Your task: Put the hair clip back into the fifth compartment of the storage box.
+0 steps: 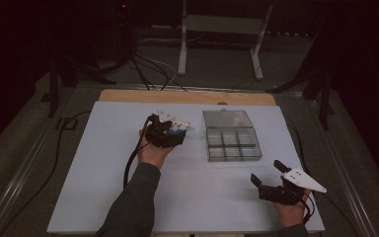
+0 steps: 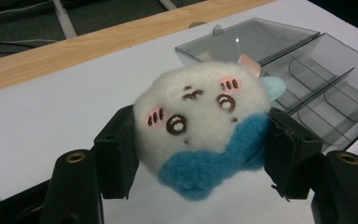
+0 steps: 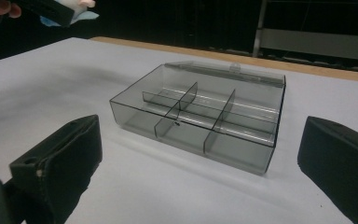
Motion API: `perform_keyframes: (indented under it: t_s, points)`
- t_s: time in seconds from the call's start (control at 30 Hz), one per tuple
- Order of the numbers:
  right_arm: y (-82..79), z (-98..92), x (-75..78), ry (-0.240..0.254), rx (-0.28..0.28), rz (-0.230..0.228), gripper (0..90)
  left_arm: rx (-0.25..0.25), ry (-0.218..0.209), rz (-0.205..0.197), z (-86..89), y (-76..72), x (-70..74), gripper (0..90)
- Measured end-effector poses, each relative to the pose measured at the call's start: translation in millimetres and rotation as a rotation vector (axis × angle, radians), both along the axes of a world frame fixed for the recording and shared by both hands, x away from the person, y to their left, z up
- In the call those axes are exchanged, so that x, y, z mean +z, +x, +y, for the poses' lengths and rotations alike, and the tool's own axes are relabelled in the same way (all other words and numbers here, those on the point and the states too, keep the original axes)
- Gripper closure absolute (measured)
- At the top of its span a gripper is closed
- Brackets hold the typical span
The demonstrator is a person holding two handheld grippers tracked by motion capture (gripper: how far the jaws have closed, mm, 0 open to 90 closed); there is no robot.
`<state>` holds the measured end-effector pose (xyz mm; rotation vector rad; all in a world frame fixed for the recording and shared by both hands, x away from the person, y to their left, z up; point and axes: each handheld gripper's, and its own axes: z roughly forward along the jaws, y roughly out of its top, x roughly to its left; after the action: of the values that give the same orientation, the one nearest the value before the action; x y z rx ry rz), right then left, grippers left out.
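Squeezing soft, light plush toy (image 2: 200, 126) across its middle, left gripper (image 2: 200, 140) jaws closed on it w/ fuzz compressing; right gripper (image 1: 269, 175) wide open, empty.

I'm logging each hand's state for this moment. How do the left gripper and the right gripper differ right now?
The left gripper is shut on a white and blue plush toy; the right gripper is open and holds nothing. The left gripper is beside the clear compartment box, on its left; the right gripper sits nearer the table's front edge, to the box's right. Both have black fingers and are hand-held.
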<state>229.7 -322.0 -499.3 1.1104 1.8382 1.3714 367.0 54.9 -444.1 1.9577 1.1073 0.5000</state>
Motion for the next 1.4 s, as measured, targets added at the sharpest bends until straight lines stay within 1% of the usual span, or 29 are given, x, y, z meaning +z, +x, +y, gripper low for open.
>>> perform_keyframes:
  t_s: [0.27,0.47,0.5,0.73,0.87,0.97,1.2,1.4]
  points:
    - [0.1,0.0,0.1,0.000,0.002,-0.003,0.0,-0.008,-0.003,0.008,-12.1,4.7,-2.1,36.3]
    - [0.7,1.5,0.1,-0.003,0.001,-0.003,0.0,-0.013,-0.034,0.022,-19.8,7.3,-1.9,36.3]
    - [0.7,1.5,0.1,-0.003,0.001,-0.003,0.0,-0.013,-0.034,0.022,-19.8,7.3,-1.9,36.3]
    - [1.1,0.9,0.1,0.000,-0.002,-0.005,0.0,-0.030,-0.037,0.023,-34.0,9.9,0.3,36.3]
    - [1.6,2.0,0.0,-0.002,0.000,-0.005,0.0,-0.031,-0.049,0.023,-39.9,10.8,0.3,36.2]
    - [2.2,3.7,-0.2,-0.001,0.001,-0.003,0.0,-0.033,-0.049,0.027,-44.5,11.6,0.0,36.3]
    - [2.7,4.6,-0.3,-0.003,0.004,-0.004,0.0,-0.044,-0.049,0.029,-52.6,13.2,1.5,36.3]
    - [3.0,5.0,-0.4,-0.003,0.005,-0.005,0.0,-0.042,-0.060,0.023,-58.7,14.4,2.1,36.3]
